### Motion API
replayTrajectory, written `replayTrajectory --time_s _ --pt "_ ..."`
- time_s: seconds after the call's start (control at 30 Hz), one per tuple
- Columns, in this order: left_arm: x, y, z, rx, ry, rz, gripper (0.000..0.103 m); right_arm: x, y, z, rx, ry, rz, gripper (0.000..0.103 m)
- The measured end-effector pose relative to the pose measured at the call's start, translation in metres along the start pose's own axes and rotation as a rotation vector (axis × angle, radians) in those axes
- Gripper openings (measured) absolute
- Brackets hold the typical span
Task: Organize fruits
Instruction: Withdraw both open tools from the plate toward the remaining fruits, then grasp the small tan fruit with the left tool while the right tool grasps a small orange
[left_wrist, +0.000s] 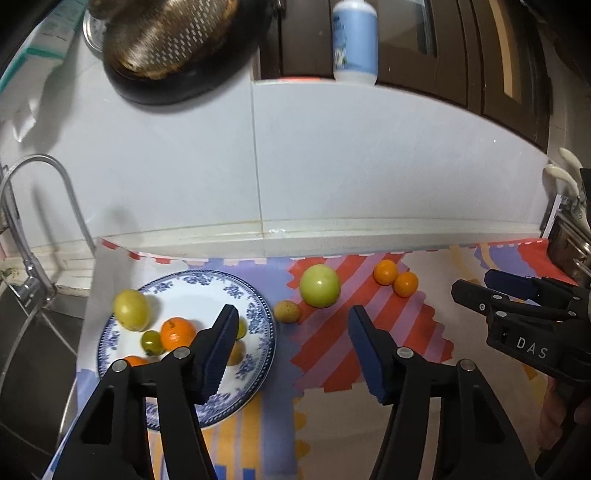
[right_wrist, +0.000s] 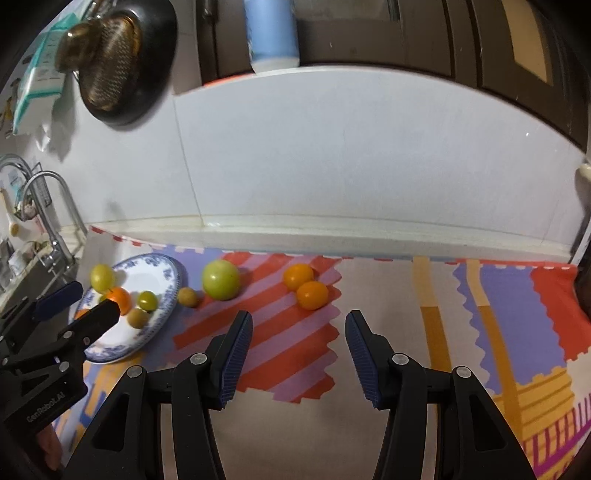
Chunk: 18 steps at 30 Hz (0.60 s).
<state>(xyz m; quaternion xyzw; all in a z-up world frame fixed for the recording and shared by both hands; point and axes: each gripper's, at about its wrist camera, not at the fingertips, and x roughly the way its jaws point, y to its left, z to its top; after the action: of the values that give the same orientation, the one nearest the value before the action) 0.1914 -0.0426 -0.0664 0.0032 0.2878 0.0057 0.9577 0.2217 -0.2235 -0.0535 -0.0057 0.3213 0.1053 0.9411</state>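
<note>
A blue-patterned plate (left_wrist: 263, 314) (right_wrist: 170, 295) lies at the left of the mat. On it are a yellow-green fruit (left_wrist: 131, 309), an orange (left_wrist: 177, 333), a small green fruit (left_wrist: 152, 341) and more, partly hidden by my fingers. On the mat lie a big green fruit (left_wrist: 319, 285) (right_wrist: 221, 278), a small brown fruit (left_wrist: 287, 311) (right_wrist: 187, 296) and two oranges (left_wrist: 385, 272) (left_wrist: 405, 284) (right_wrist: 298, 276) (right_wrist: 312, 294). My left gripper (left_wrist: 292, 312) (right_wrist: 92, 300) hovers open over the plate's right edge, holding nothing. My right gripper (right_wrist: 299, 314) (left_wrist: 476, 288) is open and empty, just short of the two oranges.
A steel sink with a curved faucet (left_wrist: 35, 221) (right_wrist: 51, 206) lies left of the plate. The white tiled wall (left_wrist: 369, 166) rises behind the colourful mat (left_wrist: 424, 332). A dark pan with a strainer (left_wrist: 173, 48) hangs above, and a blue-white bottle (left_wrist: 354, 40) stands on the ledge.
</note>
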Motion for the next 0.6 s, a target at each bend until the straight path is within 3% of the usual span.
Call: replayTrajectory --time_s 0.07,0.33,0.6 --pt "0.015 0.000 0.001 -0.003 0.030 -0.012 0.052 0.012 -0.004 0.001 0.006 0.017 0.006 0.053" --pt "0.068 0.009 0.006 -0.044 0.137 -0.024 0.046 0.058 -0.011 0.006 0.061 0.071 0.038 0.053" --pt "0.094 0.010 0.010 -0.029 0.210 -0.034 0.038 0.094 -0.017 0.003 0.135 0.129 0.045 0.053"
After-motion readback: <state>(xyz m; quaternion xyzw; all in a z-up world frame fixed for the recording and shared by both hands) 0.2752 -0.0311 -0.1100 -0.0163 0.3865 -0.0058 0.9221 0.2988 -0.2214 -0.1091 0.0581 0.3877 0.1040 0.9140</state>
